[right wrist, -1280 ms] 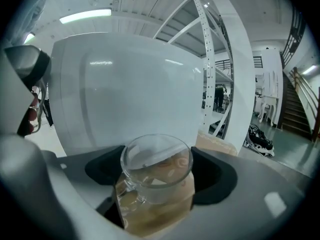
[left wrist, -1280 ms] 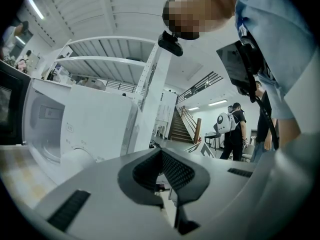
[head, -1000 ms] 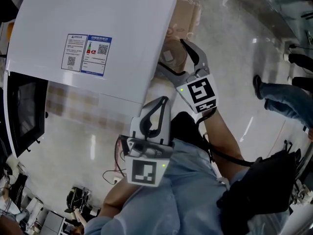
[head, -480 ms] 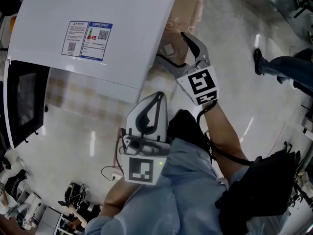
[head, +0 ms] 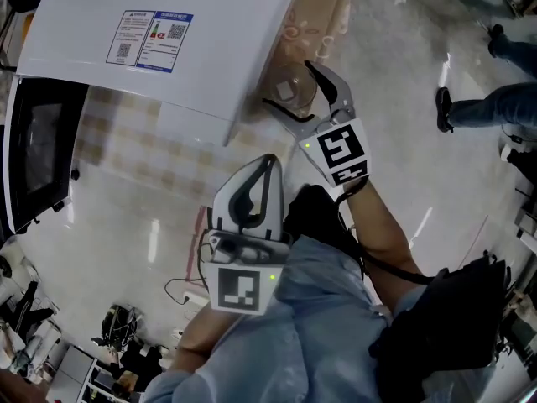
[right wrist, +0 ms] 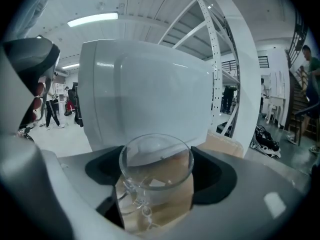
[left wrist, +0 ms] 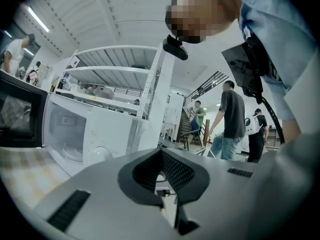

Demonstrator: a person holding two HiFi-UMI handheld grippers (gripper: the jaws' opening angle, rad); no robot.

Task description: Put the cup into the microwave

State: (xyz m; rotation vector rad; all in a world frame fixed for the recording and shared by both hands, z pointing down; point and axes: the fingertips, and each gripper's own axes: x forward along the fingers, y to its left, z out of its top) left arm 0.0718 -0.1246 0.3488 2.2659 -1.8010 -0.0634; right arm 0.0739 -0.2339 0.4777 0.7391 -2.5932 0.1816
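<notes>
A clear glass cup [right wrist: 156, 179] with a handle sits between the jaws of my right gripper [right wrist: 156, 159], which is shut on it. From the head view the cup [head: 294, 91] and right gripper [head: 291, 86] hang beside the right corner of the white microwave [head: 168, 40]. The microwave's dark door [head: 38, 154] shows at the far left. My left gripper [head: 267, 159] is lower, near the person's body, jaws together and holding nothing. In the left gripper view the left gripper [left wrist: 161, 154] faces the microwave [left wrist: 75, 134], whose door [left wrist: 15, 116] stands open.
A cardboard box [head: 315, 15] stands on the floor behind the microwave's corner. A bystander's legs [head: 495, 99] are at the upper right. Cables and a power strip [head: 189, 292] lie on the shiny floor below. White shelving [right wrist: 225, 84] rises to the right of the microwave.
The microwave has slid up and left in the head view. The right gripper with the cup has shifted slightly left along the microwave's corner. The left gripper stays shut.
</notes>
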